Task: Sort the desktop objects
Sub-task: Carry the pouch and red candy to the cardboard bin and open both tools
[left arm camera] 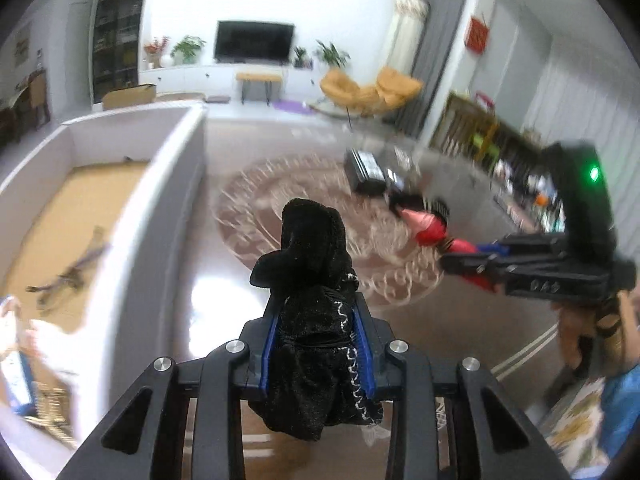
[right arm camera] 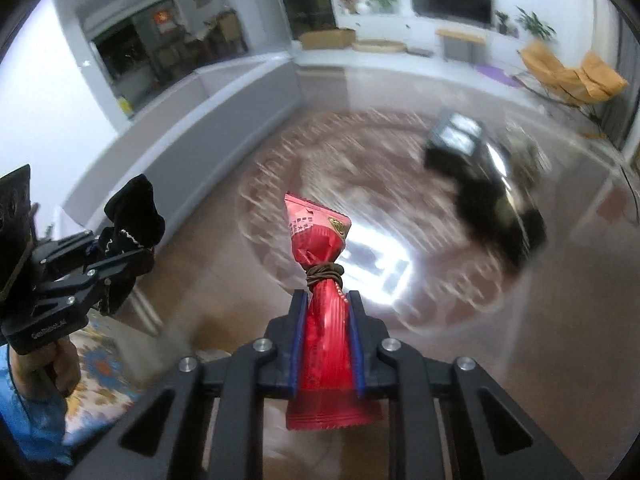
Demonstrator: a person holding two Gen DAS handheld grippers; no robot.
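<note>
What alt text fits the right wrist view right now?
The right gripper is shut on a red foil packet tied with a brown band, above a patterned table. At left, the left gripper holds a black cloth pouch.

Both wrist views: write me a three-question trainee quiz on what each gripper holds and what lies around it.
1. True or false: the left gripper is shut on a black velvet pouch.
2. What is wound around the red packet in the right gripper? A) a dark band B) white tape C) nothing
3. In the left wrist view, which side is the white box on?

Key: 1 true; 2 A; 3 left.
</note>
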